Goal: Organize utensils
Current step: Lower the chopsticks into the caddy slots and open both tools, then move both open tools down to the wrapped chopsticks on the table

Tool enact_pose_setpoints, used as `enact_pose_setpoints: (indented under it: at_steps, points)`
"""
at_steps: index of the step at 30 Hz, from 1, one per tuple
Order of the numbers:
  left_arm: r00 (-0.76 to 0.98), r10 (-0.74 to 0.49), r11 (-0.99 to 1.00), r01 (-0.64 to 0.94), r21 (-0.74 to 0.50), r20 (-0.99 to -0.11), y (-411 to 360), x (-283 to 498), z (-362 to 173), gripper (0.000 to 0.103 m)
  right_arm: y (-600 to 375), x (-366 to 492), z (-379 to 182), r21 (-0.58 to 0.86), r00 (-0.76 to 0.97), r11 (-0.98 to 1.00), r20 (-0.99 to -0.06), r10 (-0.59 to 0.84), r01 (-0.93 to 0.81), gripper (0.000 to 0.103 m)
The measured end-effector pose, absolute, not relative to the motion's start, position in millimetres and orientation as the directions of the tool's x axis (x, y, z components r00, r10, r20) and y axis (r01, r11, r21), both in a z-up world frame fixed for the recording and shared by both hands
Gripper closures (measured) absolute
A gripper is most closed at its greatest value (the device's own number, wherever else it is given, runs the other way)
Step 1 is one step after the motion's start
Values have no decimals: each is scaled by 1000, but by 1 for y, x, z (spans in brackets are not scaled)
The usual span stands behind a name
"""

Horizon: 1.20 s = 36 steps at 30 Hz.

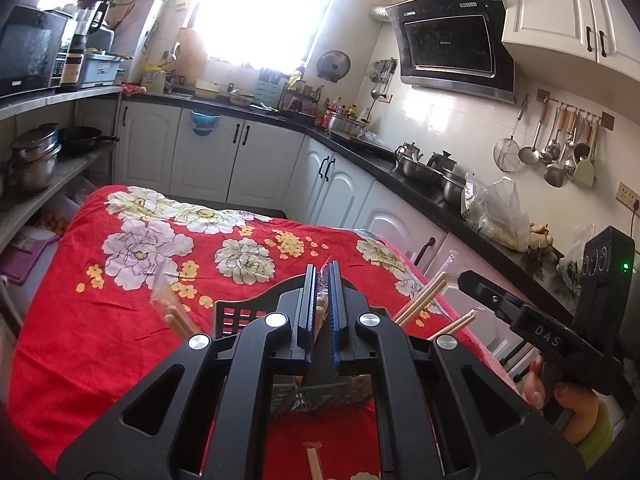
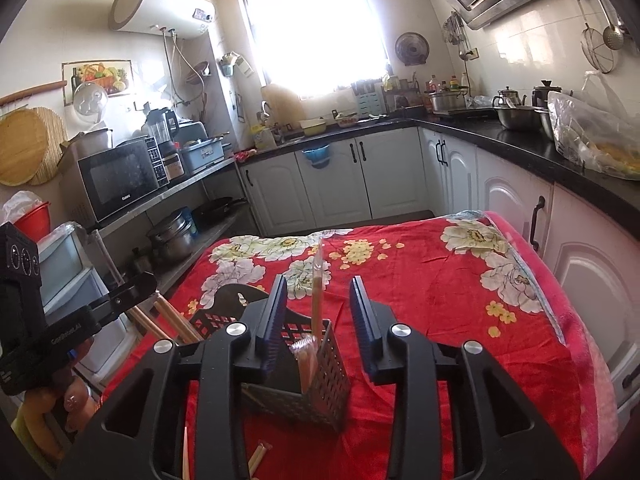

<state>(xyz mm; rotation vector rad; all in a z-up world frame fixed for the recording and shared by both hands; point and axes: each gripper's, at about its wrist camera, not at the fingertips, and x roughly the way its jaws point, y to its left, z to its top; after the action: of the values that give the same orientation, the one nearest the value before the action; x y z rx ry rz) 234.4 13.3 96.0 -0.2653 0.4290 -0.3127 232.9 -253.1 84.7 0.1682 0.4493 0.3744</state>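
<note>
Pinching a wrapped chopstick pair (image 1: 321,300) in the left tool (image 1: 321,312), spreading the right tool (image 2: 318,322) around another wrapped pair (image 2: 316,312) already standing in the black holder (image 2: 320,380) at centre frame; loose chopsticks (image 2: 256,458) remaining on the tabletop (image 2: 440,300).

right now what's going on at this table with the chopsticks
A person holds a gripper in each hand over a table with a red floral cloth, sorting wrapped chopsticks into a black perforated holder. The left gripper is shut on a plastic-wrapped pair of chopsticks above the holder. The right gripper stands open, with a wrapped pair upright in the holder between its fingers, not pressed. More chopsticks already lean in the holder, and a few loose ones lie on the cloth.
</note>
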Motion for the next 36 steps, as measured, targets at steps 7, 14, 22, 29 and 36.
enact_pose_setpoints:
  at_steps: [7,14,22,29,36]
  points:
    - [861,-340,918,218,-331,-378,21,228,93,85,-258,216,88,233,837,920,-390,385,-315,64]
    - [869,-325,920,198,-339,-373,28,216,93,64,-262,200,89,238,835,920,-393,385,-312,57]
    - [887,-310,916,184,-356,-341,40,190,101,27,-268,182,87,226,833,922,-400,382,-315,51]
    - [890,-314,912,186,-365,-332,47,171,103,11,-269,165,85,219,827,920,-407,388,-324,45]
    - [896,-304,913,176,-368,-324,53,154,102,11,-265,153,83,216,816,914,-414,404,-343,39]
